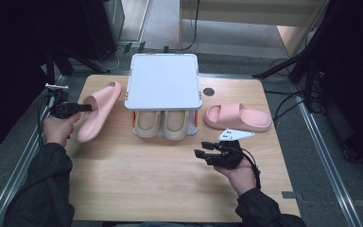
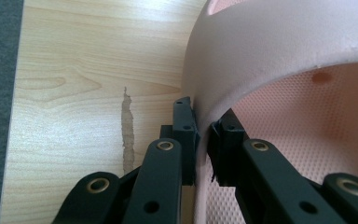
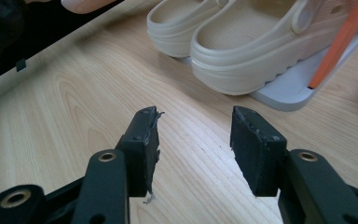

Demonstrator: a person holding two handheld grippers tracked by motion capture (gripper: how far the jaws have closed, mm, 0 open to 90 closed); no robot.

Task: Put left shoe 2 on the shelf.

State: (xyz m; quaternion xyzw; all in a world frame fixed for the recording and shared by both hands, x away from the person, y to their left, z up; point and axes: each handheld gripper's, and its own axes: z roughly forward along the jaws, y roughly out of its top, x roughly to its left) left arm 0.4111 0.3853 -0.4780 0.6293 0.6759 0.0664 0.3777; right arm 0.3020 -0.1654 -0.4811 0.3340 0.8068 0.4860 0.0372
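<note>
High view: wooden table (image 1: 137, 189), grey floor (image 1: 321, 189).

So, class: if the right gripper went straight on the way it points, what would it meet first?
Probably the beige clogs on the rack's lower shelf; the right gripper is open over bare table, though depth is unclear.

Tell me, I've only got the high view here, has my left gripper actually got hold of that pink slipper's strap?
Observer: Yes. The left gripper pinches the strap wall of the pink slipper, one jaw outside, one inside.
Operator: And the right one?
Observer: The right gripper is open, nothing between its jaws, over the bare table.
Operator: What does it face?
Observer: The beige clogs on the rack's lower shelf.
</note>
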